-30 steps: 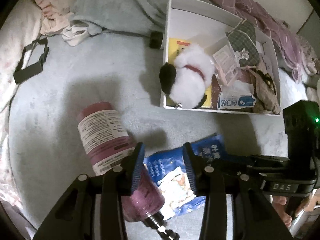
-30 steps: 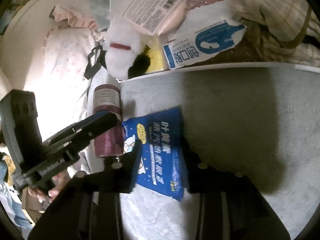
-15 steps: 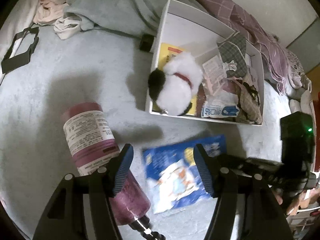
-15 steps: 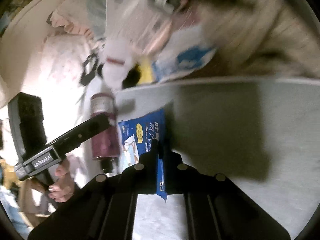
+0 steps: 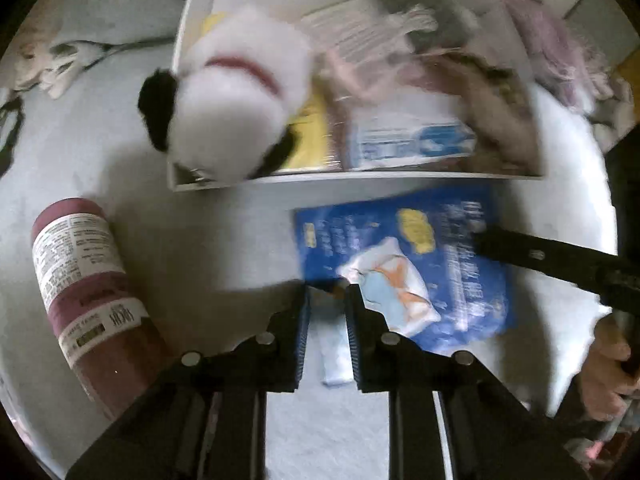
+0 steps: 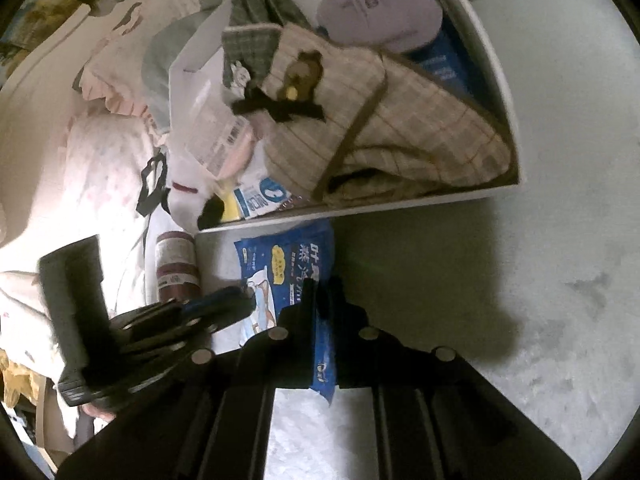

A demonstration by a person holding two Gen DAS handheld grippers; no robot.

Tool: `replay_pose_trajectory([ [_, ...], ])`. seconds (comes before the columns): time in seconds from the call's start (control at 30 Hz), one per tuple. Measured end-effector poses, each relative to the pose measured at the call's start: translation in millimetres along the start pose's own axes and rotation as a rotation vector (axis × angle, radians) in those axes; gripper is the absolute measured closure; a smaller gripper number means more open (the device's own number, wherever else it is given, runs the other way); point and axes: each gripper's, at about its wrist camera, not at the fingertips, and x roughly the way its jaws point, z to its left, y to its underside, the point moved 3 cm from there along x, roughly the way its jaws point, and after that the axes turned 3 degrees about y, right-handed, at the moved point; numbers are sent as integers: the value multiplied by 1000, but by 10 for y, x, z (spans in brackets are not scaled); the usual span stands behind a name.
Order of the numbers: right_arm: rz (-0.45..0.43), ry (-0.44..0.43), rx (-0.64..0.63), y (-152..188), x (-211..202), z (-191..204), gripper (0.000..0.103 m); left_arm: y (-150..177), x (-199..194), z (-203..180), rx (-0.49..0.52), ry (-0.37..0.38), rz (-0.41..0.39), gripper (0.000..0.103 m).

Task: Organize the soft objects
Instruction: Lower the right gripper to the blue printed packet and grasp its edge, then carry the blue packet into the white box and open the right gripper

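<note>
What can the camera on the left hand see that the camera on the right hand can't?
Only the left camera shows the whole fluffy white toy dog with its red collar, and a hand holding the right tool.

Only the right camera shows the checked cloth bag with a brown bear on it, and a round pale purple case at the far end of the box.

Both show the white box, the blue packet lying in front of it and pinched by both tools, and the dark red bottle lying on its side.

One blue packet [image 5: 420, 264], one bottle [image 5: 86, 288], one box [image 5: 360, 178]
</note>
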Motion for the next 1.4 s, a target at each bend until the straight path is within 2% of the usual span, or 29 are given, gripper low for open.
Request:
replay_pose_trajectory([
  [0.07, 3, -41, 18, -13, 60, -81, 90, -5, -19, 8, 1, 16, -6, 86],
  [0.13, 13, -135, 71, -32, 118, -200, 89, -5, -2, 20, 2, 26, -4, 86],
  [0.2, 13, -187, 87, -45, 176, -221, 88, 5, -15, 43, 3, 26, -6, 86],
  [0.4, -39, -152, 60, -5, 187, -166, 85, 7, -9, 10, 15, -9, -28, 86],
  [0.53, -19, -157, 54, -21, 212, -158, 84, -23, -32, 7, -31, -12, -68, 86],
  [0.67, -29, -148, 66, -13, 218, -163, 84, 51, -84, -29, 24, -74, -110, 84],
  [0.73, -39, -134, 54, 3, 211, -145, 83, 47, -88, -90, 39, -104, -131, 76],
  [0.77, -42, -132, 55, 9, 209, -139, 82, 45, -92, -106, 41, -128, -146, 67],
  [0.83, -45, -132, 62, 14, 206, -133, 82, 22, -97, -115, 42, -189, -158, 45],
  [0.87, -44, -136, 68, 17, 208, -133, 82, 3, -93, -107, 35, -255, -158, 26],
  [0.9, -43, -141, 73, 17, 209, -138, 82, 1, -101, -76, 27, -297, -157, 15],
  [0.93, -42, -149, 76, 17, 213, -146, 82, -8, -100, -60, 18, -317, -156, 14],
  [1.07, -43, -163, 76, 17, 217, -160, 82, -35, -97, -25, -15, -272, -133, 14],
  [1.23, -54, -106, 27, 36, 185, -58, 82, 0, -86, -180, 35, -172, -118, 16],
  [1.3, -49, -121, 17, 48, 178, -31, 82, 25, -84, -241, 47, -153, -100, 23],
  [1.33, -42, -138, 12, 53, 180, -11, 82, 45, -71, -265, 52, -138, -90, 34],
  [1.37, -40, -154, 7, 58, 179, 8, 83, 59, -51, -266, 43, -109, -74, 39],
  [1.4, -43, -160, 1, 55, 175, 14, 90, 60, -51, -256, 33, -100, -73, 44],
])
